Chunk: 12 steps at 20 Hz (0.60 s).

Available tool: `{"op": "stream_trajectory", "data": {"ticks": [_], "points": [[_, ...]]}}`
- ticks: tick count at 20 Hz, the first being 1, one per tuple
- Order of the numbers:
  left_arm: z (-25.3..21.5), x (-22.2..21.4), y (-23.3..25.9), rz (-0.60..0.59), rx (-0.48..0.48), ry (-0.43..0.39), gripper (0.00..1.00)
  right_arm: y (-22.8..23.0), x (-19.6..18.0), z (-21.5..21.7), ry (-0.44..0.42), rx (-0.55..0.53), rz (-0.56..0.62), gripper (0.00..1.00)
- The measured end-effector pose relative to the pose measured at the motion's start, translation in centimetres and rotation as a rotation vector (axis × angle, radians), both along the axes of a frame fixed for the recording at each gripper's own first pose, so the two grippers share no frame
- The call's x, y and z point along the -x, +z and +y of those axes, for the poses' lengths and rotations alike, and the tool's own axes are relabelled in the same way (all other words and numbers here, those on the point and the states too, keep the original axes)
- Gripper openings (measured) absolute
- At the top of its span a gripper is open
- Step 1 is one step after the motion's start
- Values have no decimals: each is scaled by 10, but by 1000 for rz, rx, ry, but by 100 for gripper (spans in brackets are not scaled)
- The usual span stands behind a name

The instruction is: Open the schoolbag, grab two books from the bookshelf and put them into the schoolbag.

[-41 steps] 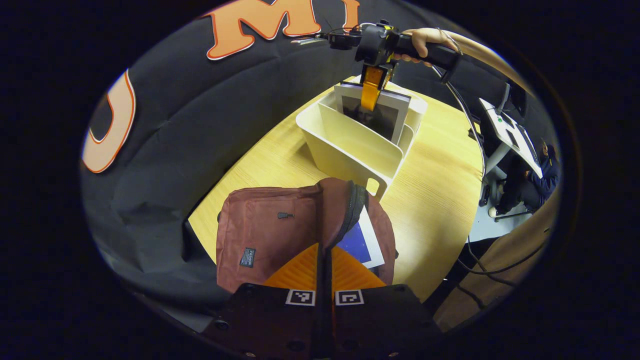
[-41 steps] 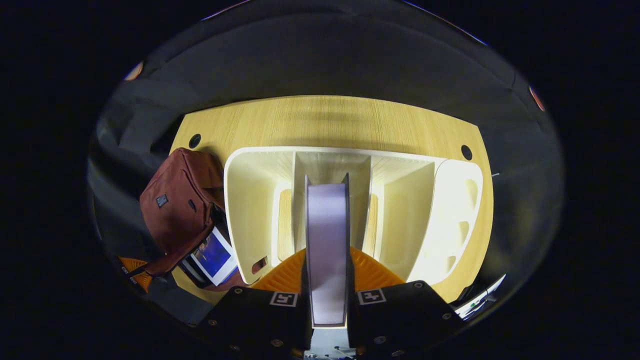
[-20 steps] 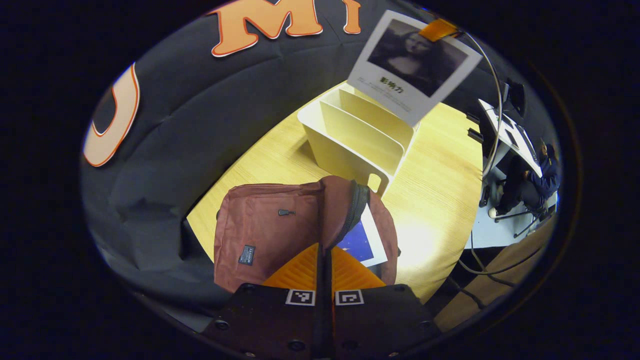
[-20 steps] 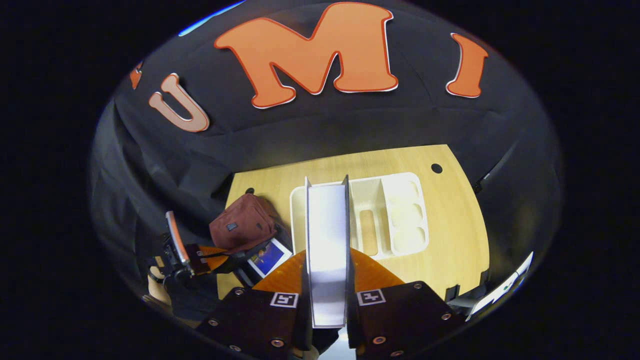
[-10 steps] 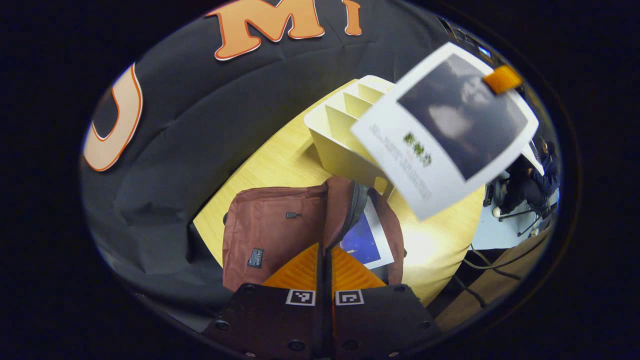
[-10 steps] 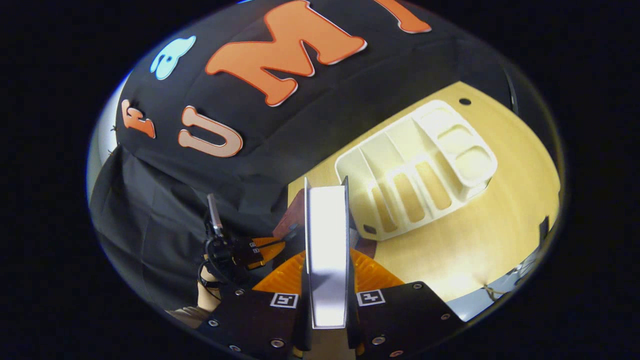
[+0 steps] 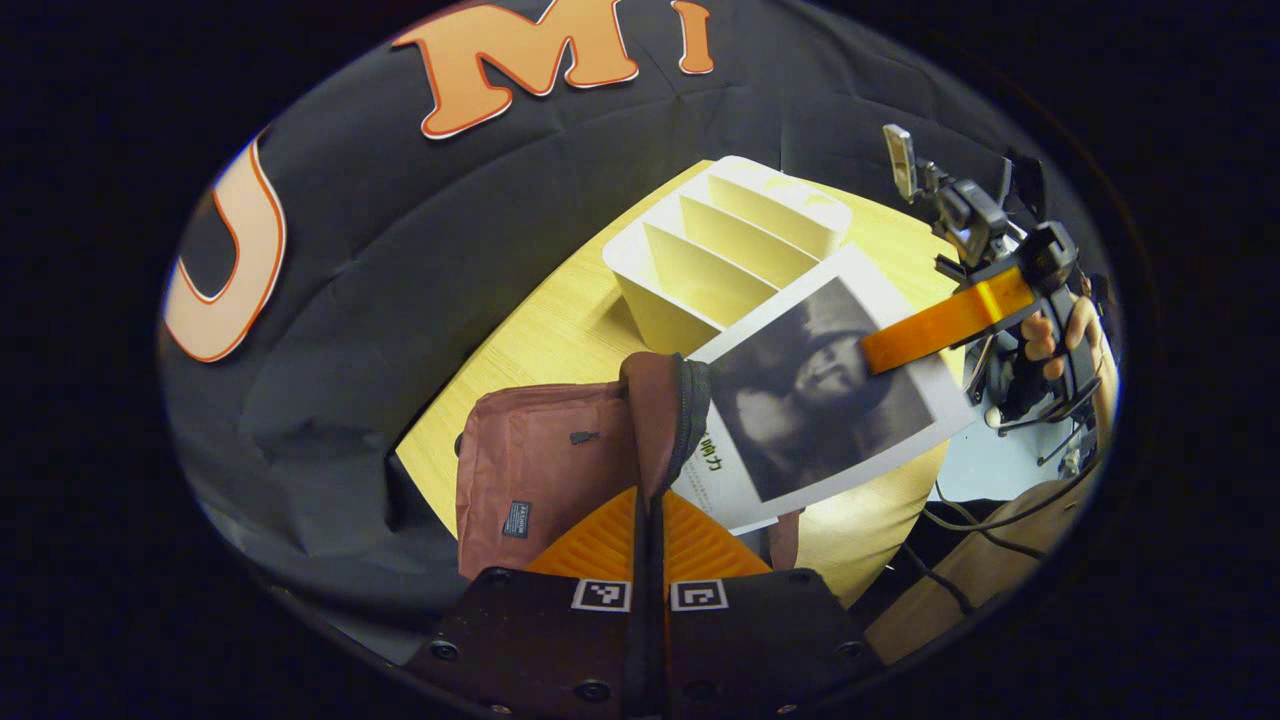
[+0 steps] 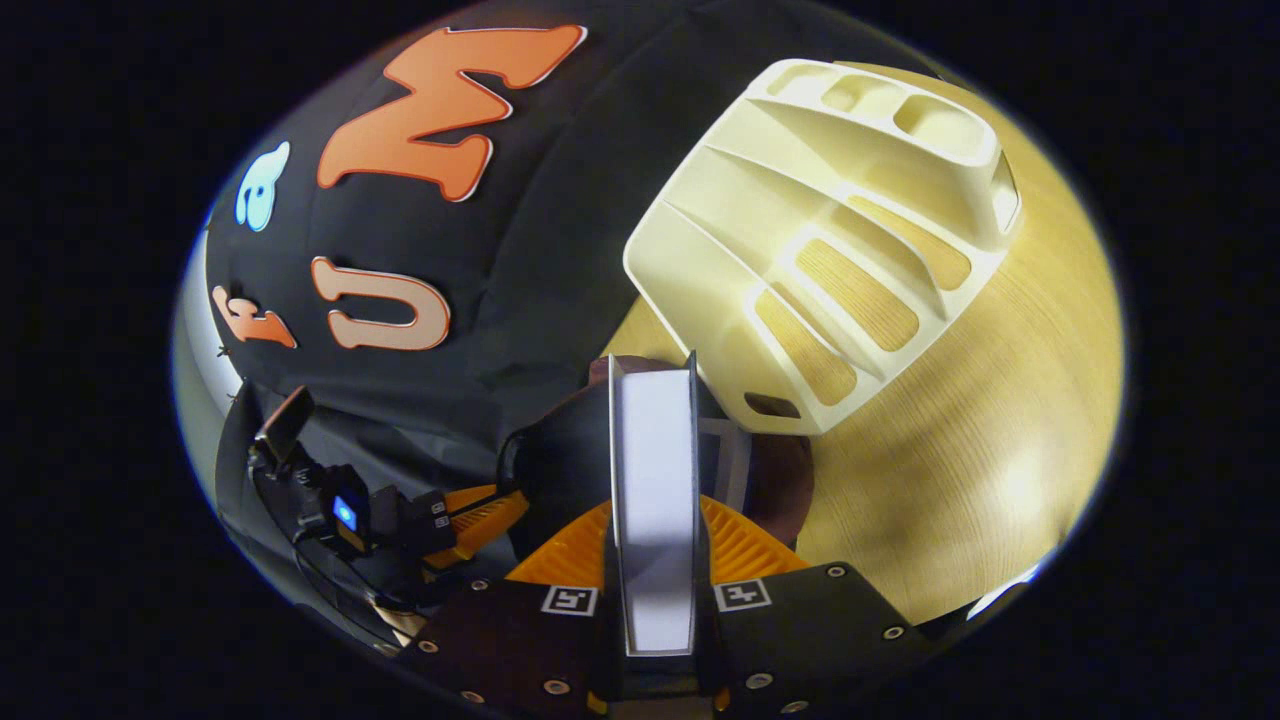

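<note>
Since 0.5 s: book [image 7: 830, 400] is swung down to schoolbag [image 7: 560, 460] mouth | right claw [image 8: 655, 520] is clamped on book, long axis aimed into opening | left claw [image 7: 648, 530] is pinched on bag flap

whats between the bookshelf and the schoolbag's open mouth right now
In the left gripper view, the book held by the right hand-held gripper hangs between the bookshelf and the schoolbag, its lower edge at the open zipper mouth.
</note>
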<state>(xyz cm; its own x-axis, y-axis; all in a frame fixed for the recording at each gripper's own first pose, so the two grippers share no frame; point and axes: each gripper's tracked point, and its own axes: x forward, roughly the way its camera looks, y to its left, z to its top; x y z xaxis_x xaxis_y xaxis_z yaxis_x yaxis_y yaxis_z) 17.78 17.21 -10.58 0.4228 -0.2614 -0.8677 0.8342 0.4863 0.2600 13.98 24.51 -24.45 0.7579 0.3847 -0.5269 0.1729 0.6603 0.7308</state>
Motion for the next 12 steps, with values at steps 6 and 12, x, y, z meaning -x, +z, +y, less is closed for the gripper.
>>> {"op": "stream_trajectory", "data": {"ticks": [6, 12], "points": [[-17, 7, 7, -2, -9, -36, 1, -43, -27, 54, -22, -77, 1, 28], [-31, 15, 10, -2, -11, -72, 1, -61, -59, 98, -38, -93, -36, 39]]}}
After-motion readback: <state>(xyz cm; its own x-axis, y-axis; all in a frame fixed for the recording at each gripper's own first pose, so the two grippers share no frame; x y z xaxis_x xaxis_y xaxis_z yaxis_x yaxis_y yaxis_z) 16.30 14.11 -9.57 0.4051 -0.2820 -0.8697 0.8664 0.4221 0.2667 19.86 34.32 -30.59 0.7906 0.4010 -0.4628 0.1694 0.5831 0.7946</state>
